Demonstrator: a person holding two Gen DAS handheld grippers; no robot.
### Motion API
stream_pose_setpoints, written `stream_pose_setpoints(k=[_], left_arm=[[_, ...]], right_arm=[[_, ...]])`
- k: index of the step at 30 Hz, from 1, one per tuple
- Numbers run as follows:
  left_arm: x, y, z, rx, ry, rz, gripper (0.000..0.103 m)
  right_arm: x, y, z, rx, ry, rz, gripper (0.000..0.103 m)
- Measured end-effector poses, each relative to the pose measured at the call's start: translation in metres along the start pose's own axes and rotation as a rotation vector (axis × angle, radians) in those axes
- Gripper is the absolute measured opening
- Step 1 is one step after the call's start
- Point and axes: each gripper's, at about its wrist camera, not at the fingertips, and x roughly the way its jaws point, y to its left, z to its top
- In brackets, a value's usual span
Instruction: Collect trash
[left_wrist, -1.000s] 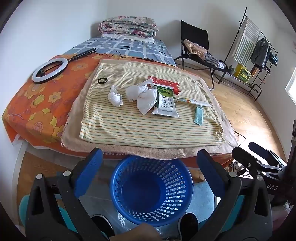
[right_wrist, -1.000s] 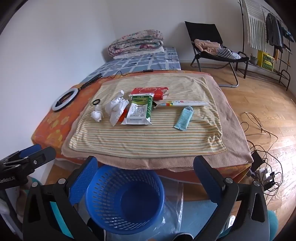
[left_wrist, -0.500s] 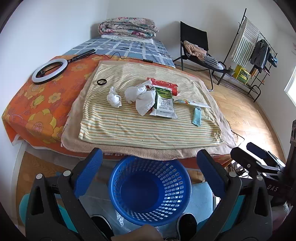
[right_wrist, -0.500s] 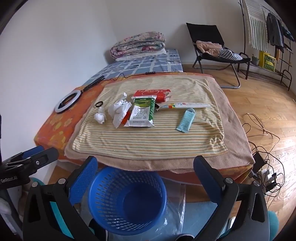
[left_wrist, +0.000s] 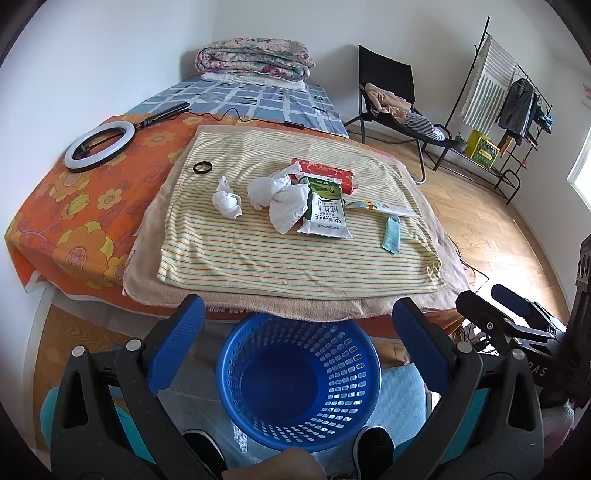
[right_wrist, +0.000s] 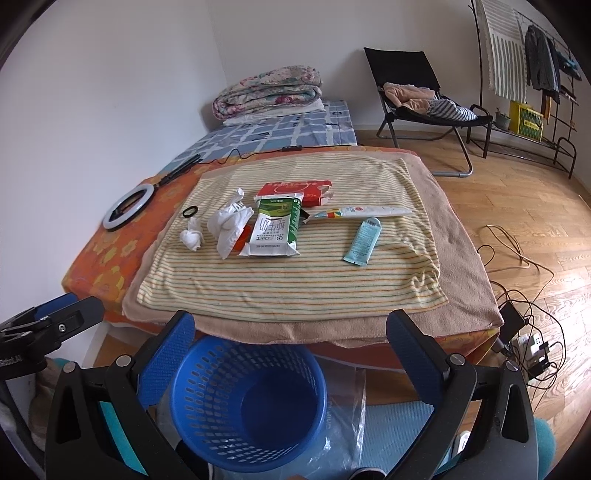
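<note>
Trash lies on a striped towel (left_wrist: 288, 254) on the bed: a small tissue wad (left_wrist: 226, 199) (right_wrist: 192, 238), a larger crumpled tissue (left_wrist: 280, 197) (right_wrist: 229, 223), a green-and-white milk carton (left_wrist: 325, 212) (right_wrist: 275, 229), a red box (left_wrist: 325, 171) (right_wrist: 293, 190), a toothpaste-like tube (right_wrist: 364, 211) and a teal sachet (left_wrist: 391, 234) (right_wrist: 364, 242). An empty blue basket (left_wrist: 299, 380) (right_wrist: 247, 402) stands on the floor below the bed's near edge. My left gripper (left_wrist: 299, 339) and right gripper (right_wrist: 291, 350) hover open above the basket, holding nothing.
A ring light (left_wrist: 99, 145) and a black ring (left_wrist: 202, 167) lie on the left of the bed. Folded quilts (left_wrist: 255, 62) sit at the far end. A black chair (right_wrist: 417, 99), clothes rack (left_wrist: 509, 107) and floor cables (right_wrist: 524, 321) stand to the right. Shoes (left_wrist: 373, 443) show below.
Both views have shifted slightly; the bed and trash sit a little lower and nearer in the frames. Both grippers stay open and empty, and nothing on the towel has moved.
</note>
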Motion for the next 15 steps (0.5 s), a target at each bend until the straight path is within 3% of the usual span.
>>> stream_pose_setpoints(k=[15], left_arm=[[0.0001,0.0013,-0.0002,0.002,-0.001,-0.001,0.103]], right_arm=[[0.0019,0.0004,-0.0014,0.008,0.010,0.016,0.102]])
